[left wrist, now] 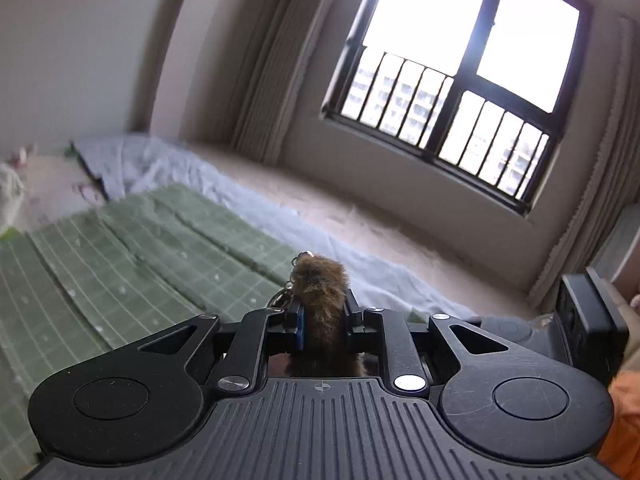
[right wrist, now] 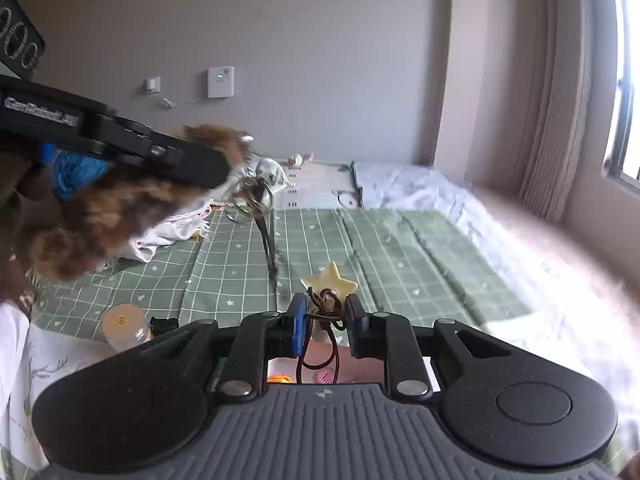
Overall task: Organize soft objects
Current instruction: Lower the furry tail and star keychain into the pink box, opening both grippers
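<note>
Ribbed black left gripper (left wrist: 323, 316) pinches a shaggy brown fur plush (left wrist: 320, 300) above the green checked quilt (left wrist: 132, 256). Right gripper (right wrist: 327, 320) clamps a brown cord (right wrist: 326, 308) carrying a pale yellow star (right wrist: 330, 279).

A brown furry plush toy (left wrist: 320, 312) is pinched upright between two blue-padded fingers, its shaggy top poking above them with a small metal ring and chain at its crown. From the right wrist view the same toy (right wrist: 120, 204) hangs in the air above the green checked bedding — long tawny fur, a blue patch near its upper part, and a key ring with a dark strap dangling below. A pale yellow star charm (right wrist: 330, 279) stands tilted, its knotted brown cord (right wrist: 326, 312) clamped between the other fingers.
</note>
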Demonstrator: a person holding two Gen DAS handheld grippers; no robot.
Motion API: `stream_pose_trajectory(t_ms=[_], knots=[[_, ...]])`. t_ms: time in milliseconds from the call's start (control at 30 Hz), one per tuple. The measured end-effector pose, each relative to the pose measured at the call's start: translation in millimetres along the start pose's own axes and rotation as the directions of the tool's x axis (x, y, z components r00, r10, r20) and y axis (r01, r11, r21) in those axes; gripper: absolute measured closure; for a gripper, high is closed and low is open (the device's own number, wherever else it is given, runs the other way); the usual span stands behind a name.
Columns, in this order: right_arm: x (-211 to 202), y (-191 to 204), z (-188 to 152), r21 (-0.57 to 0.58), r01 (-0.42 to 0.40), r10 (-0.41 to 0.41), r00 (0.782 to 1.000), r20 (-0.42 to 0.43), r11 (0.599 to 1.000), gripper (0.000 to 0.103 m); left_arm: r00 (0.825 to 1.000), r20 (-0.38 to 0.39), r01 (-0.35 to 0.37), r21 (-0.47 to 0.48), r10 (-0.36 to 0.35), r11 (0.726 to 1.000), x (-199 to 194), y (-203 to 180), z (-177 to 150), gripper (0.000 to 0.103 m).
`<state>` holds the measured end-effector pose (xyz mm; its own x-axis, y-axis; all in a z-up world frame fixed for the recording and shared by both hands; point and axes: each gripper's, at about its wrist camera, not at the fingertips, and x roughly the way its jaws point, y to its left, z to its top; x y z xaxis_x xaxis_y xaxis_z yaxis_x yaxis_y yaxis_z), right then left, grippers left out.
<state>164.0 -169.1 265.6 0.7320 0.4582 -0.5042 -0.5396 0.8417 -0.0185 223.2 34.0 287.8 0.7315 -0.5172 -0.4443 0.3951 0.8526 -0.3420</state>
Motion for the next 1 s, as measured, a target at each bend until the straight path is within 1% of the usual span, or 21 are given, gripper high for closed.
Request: stream_pose_trajectory(t_ms=[100, 133, 167, 233, 300, 367, 400, 433, 467, 533, 567, 633, 667, 700, 733, 800, 833, 867, 900, 933, 1000], knots=[[31.2, -13.0, -20.9, 0.031, 0.004, -0.002, 0.999, -0.050, 1.000, 0.080, 0.999, -0.035, 0.013, -0.094, -0.016, 0.995, 50.7, 21.4, -12.1, 0.082], [43.5, -16.4, -31.1, 0.044, 0.007, -0.004, 0.998, -0.071, 0.999, 0.072, 0.999, -0.044, 0.021, -0.130, -0.027, 0.991, 65.4, 30.2, -18.2, 0.080], [53.8, -20.0, -42.2, 0.065, 0.011, -0.005, 0.996, -0.087, 0.998, 0.058, 0.998, -0.058, 0.027, -0.165, -0.037, 0.986, 81.0, 38.8, -26.6, 0.079], [66.9, -26.1, -66.3, 0.121, 0.022, -0.009, 0.994, -0.106, 0.992, 0.044, 0.991, -0.131, -0.003, -0.203, -0.024, 0.979, 113.3, 54.1, -44.5, 0.077], [72.5, -30.0, -87.2, 0.173, 0.012, 0.009, 0.992, -0.123, 0.985, 0.043, 0.970, -0.243, -0.073, -0.184, 0.026, 0.980, 140.7, 61.6, -66.8, 0.076], [75.8, -33.0, -104.5, 0.218, 0.000, 0.035, 0.987, -0.159, 0.976, 0.043, 0.943, -0.328, -0.105, -0.152, 0.051, 0.983, 158.1, 66.7, -86.0, 0.076], [76.9, -33.6, -110.2, 0.229, 0.000, 0.041, 0.984, -0.171, 0.973, 0.042, 0.934, -0.354, -0.111, -0.150, 0.052, 0.982, 161.9, 69.4, -93.2, 0.076], [76.9, -34.6, -114.6, 0.236, 0.001, 0.042, 0.983, -0.179, 0.972, 0.042, 0.931, -0.361, -0.111, -0.161, 0.046, 0.981, 162.3, 72.2, -98.4, 0.076], [76.5, -34.9, -118.9, 0.242, 0.005, 0.041, 0.982, -0.186, 0.970, 0.042, 0.939, -0.344, -0.100, -0.182, 0.033, 0.978, 157.8, 75.1, -101.2, 0.076], [76.6, -35.4, -121.5, 0.251, 0.019, 0.030, 0.981, -0.191, 0.968, 0.041, 0.973, -0.230, -0.045, -0.242, -0.013, 0.969, 134.3, 80.1, -99.3, 0.076], [75.9, -35.1, -121.7, 0.247, 0.032, 0.015, 0.982, -0.189, 0.968, 0.041, 0.985, -0.174, -0.030, -0.265, -0.017, 0.964, 118.5, 79.2, -91.3, 0.076], [72.6, -28.9, -119.1, 0.217, 0.062, -0.023, 0.984, -0.176, 0.974, 0.040, 0.995, -0.104, -0.023, -0.270, -0.006, 0.963, 84.5, 82.3, -85.1, 0.076], [68.3, -24.7, -117.6, 0.200, 0.075, -0.040, 0.985, -0.170, 0.977, 0.038, 0.994, -0.104, -0.057, -0.237, 0.033, 0.970, 66.6, 82.5, -84.6, 0.076], [63.8, -19.0, -118.0, 0.187, 0.081, -0.050, 0.985, -0.165, 0.979, 0.037, 0.989, -0.111, -0.112, -0.187, 0.093, 0.976, 49.7, 82.8, -85.4, 0.076], [61.1, -16.3, -116.6, 0.181, 0.078, -0.049, 0.986, -0.162, 0.980, 0.035, 0.979, -0.116, -0.180, -0.125, 0.166, 0.976, 32.2, 83.5, -89.9, 0.076], [54.4, -3.7, -115.3, 0.171, 0.052, -0.025, 0.987, -0.159, 0.984, 0.034, 0.941, -0.116, -0.324, -0.024, 0.319, 0.946, -1.1, 88.6, -107.3, 0.076], [52.8, 4.3, -114.4, 0.164, 0.037, -0.011, 0.987, -0.160, 0.986, 0.032, 0.914, -0.124, -0.391, -0.015, 0.386, 0.920, -14.4, 95.0, -119.0, 0.076], [51.0, 12.3, -114.6, 0.157, 0.020, 0.006, 0.987, -0.161, 0.987, 0.029, 0.891, -0.140, -0.441, -0.036, 0.432, 0.897, -25.8, 103.3, -131.1, 0.076], [49.3, 22.1, -115.0, 0.151, 0.000, 0.025, 0.986, -0.166, 0.989, 0.027, 0.881, -0.157, -0.462, -0.074, 0.447, 0.884, -35.0, 113.6, -144.4, 0.076], [48.6, 32.7, -115.9, 0.149, -0.027, 0.054, 0.982, -0.180, 0.988, 0.023, 0.879, -0.169, -0.466, -0.120, 0.445, 0.877, -44.6, 121.8, -158.7, 0.076], [50.8, 51.8, -117.9, 0.169, -0.090, 0.126, 0.968, -0.215, 0.982, 0.022, 0.872, -0.195, -0.482, -0.194, 0.448, 0.854, -52.9, 136.7, -186.9, 0.076]])
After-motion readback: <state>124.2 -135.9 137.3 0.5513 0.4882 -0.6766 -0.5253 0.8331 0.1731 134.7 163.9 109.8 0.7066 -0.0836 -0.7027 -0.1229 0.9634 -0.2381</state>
